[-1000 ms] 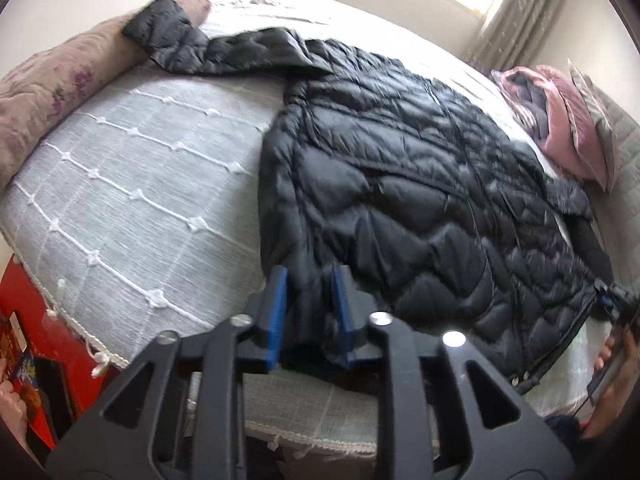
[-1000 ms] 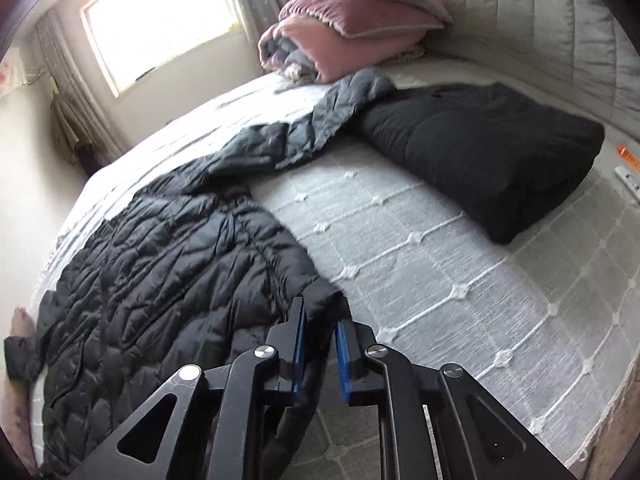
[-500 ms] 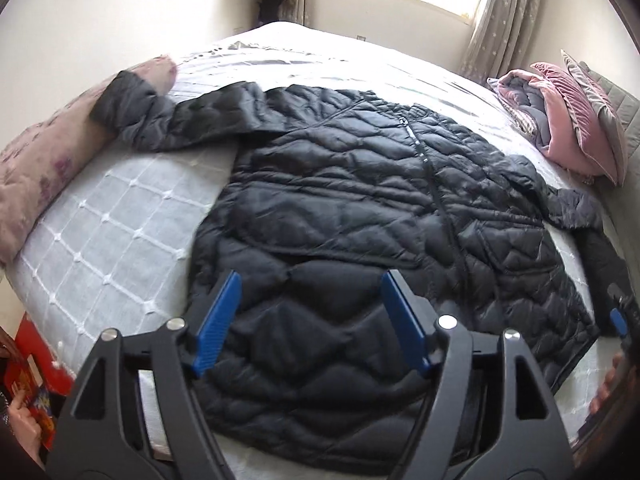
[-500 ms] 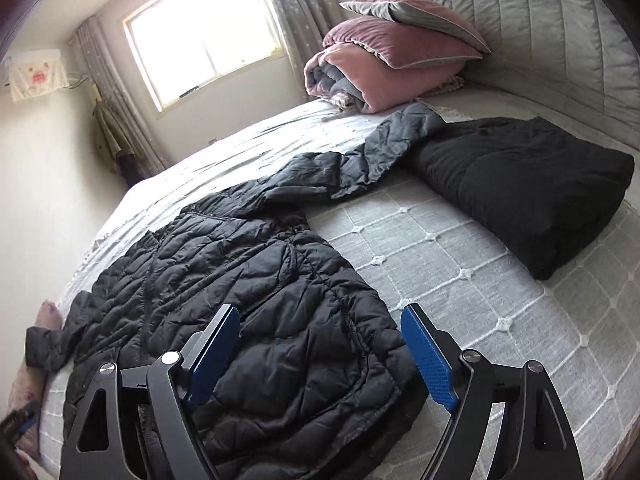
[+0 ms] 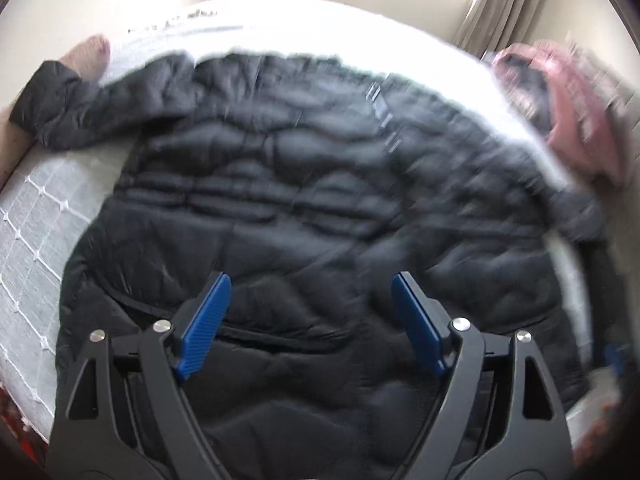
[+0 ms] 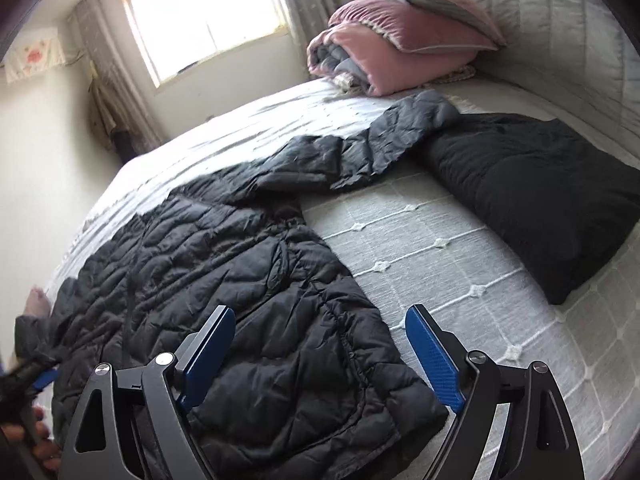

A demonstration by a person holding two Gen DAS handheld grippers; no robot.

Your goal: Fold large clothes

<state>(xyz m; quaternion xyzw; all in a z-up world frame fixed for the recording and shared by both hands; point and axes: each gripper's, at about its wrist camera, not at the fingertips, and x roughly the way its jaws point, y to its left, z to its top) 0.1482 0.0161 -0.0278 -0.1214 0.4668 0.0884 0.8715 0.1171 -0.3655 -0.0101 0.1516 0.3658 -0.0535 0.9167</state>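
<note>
A large black quilted puffer jacket (image 5: pixel 304 200) lies spread flat on the bed, front up, sleeves stretched out to both sides. My left gripper (image 5: pixel 310 312) is open and empty, hovering over the jacket's hem; this view is motion-blurred. In the right wrist view the jacket (image 6: pixel 208 280) fills the left half of the bed, one sleeve (image 6: pixel 380 140) reaching toward the pillows. My right gripper (image 6: pixel 320 344) is open and empty above the jacket's lower right corner. The left gripper (image 6: pixel 38 378) shows faintly at the far left edge.
A grey quilted bedspread (image 6: pixel 460 280) covers the bed. A folded black garment (image 6: pixel 540 192) lies at the right near the padded headboard (image 6: pixel 560 20). Pink pillows and a rolled blanket (image 6: pixel 392 44) are stacked by the window. A pinkish pillow (image 5: pixel 90 54) lies at the far left.
Both grippers were shut on the jacket's hem corners a second ago. They have let go, opened wide and lifted above the jacket, which now lies flat.
</note>
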